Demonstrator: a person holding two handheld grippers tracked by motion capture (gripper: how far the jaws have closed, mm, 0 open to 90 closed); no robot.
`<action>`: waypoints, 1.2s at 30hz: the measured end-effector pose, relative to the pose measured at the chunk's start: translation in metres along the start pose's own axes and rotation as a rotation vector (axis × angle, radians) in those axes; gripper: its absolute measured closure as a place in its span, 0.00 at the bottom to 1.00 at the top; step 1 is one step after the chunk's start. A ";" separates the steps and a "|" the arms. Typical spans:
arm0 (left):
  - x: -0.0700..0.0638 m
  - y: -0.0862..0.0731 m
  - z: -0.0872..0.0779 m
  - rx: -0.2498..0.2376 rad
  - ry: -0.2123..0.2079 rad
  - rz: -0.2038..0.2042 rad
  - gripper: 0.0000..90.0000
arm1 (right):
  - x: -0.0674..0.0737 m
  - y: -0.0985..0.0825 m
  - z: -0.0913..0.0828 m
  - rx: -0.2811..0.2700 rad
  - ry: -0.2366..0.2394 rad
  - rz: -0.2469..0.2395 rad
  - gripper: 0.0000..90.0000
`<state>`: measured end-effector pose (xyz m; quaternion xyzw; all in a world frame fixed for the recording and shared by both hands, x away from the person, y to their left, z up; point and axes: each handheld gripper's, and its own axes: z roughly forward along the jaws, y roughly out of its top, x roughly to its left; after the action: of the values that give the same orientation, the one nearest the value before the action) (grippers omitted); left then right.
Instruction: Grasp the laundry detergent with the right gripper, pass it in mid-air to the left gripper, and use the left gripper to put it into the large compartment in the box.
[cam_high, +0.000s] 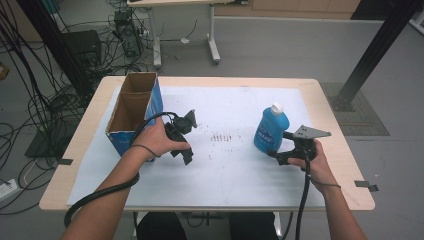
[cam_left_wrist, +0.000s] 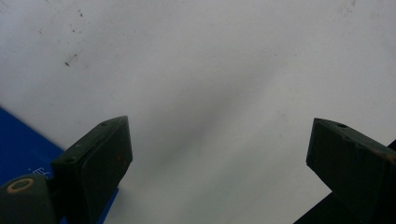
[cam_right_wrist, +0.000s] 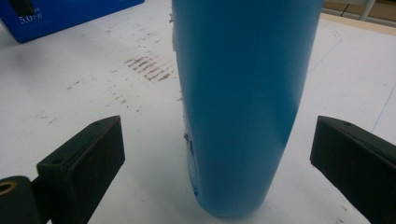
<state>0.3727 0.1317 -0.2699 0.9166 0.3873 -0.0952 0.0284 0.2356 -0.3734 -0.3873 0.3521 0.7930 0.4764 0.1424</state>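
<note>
A blue bottle (cam_high: 271, 131) with a white cap stands upright on the white sheet (cam_high: 230, 170), right of centre. My right gripper (cam_high: 281, 147) is open just in front of it. In the right gripper view the bottle (cam_right_wrist: 243, 93) rises between and slightly beyond the jaws of the right gripper (cam_right_wrist: 219, 135), which do not touch it. An open blue cardboard box (cam_high: 157, 102) stands at the left. My left gripper (cam_high: 186, 140) hovers next to it, open and empty. The left gripper (cam_left_wrist: 219, 140) looks down at bare sheet, with a corner of the box (cam_left_wrist: 18, 144) at lower left.
Brown smudges (cam_high: 222, 137) mark the sheet between the two grippers. The wooden table edge (cam_high: 335, 130) runs close to the right of the bottle. Behind the table are floor cables (cam_high: 45, 100), another table's legs (cam_high: 214, 47) and a black post (cam_high: 372, 55).
</note>
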 end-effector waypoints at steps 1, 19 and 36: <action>0.000 0.000 0.000 -0.001 0.000 -0.002 0.08 | 0.000 0.000 0.001 0.001 0.001 0.000 0.03; 0.005 -0.005 -0.001 0.002 -0.001 -0.011 0.08 | 0.002 -0.005 0.016 -0.030 -0.010 0.015 0.03; 0.000 -0.002 0.001 0.008 0.001 0.001 0.08 | 0.003 -0.011 0.018 -0.053 -0.033 0.020 0.04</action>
<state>0.3712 0.1333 -0.2709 0.9169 0.3865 -0.0965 0.0245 0.2387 -0.3628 -0.4057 0.3639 0.7740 0.4928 0.1600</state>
